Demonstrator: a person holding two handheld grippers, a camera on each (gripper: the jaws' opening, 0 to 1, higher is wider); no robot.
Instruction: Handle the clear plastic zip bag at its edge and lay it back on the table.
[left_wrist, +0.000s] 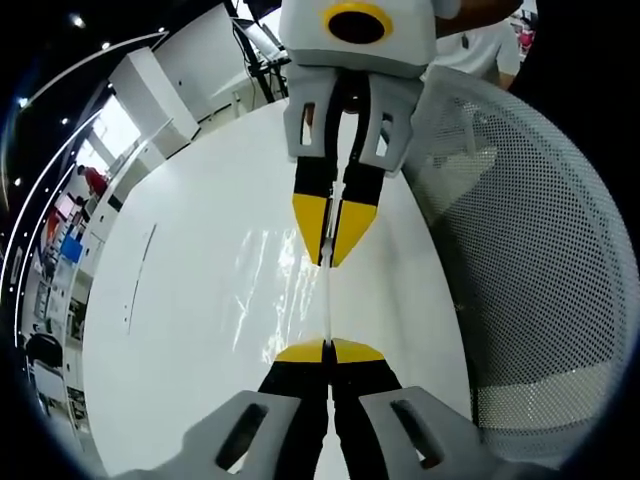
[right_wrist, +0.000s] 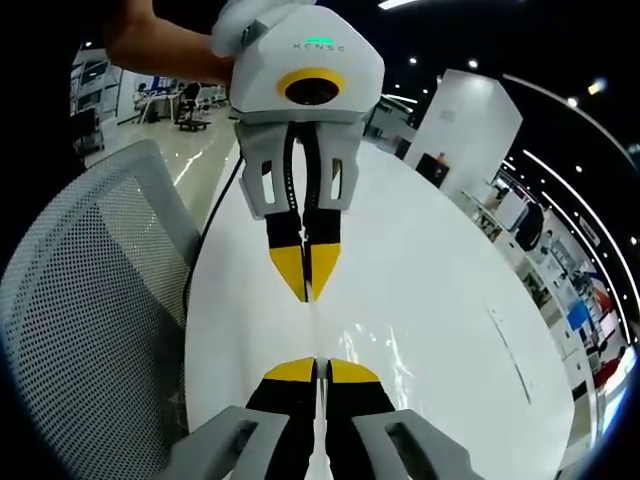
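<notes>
A clear plastic zip bag (left_wrist: 262, 290) hangs over the white table (left_wrist: 170, 340), seen almost edge-on, with glare streaks on its film. My left gripper (left_wrist: 327, 346) rises from the bottom of the left gripper view, its yellow tips shut on the bag's near edge. My right gripper (left_wrist: 330, 262) comes in from above, shut on the same edge a short way along. In the right gripper view, my right gripper (right_wrist: 320, 366) grips the thin bag edge (right_wrist: 316, 335) low down. The left gripper (right_wrist: 307, 297) pinches it opposite. The edge runs taut between them.
A grey mesh chair back (left_wrist: 530, 250) stands close beside the table's edge, also seen as the chair (right_wrist: 90, 290) in the right gripper view. The table top (right_wrist: 440, 260) stretches wide and bare beyond the bag. A person's hand (right_wrist: 160, 45) holds the left gripper.
</notes>
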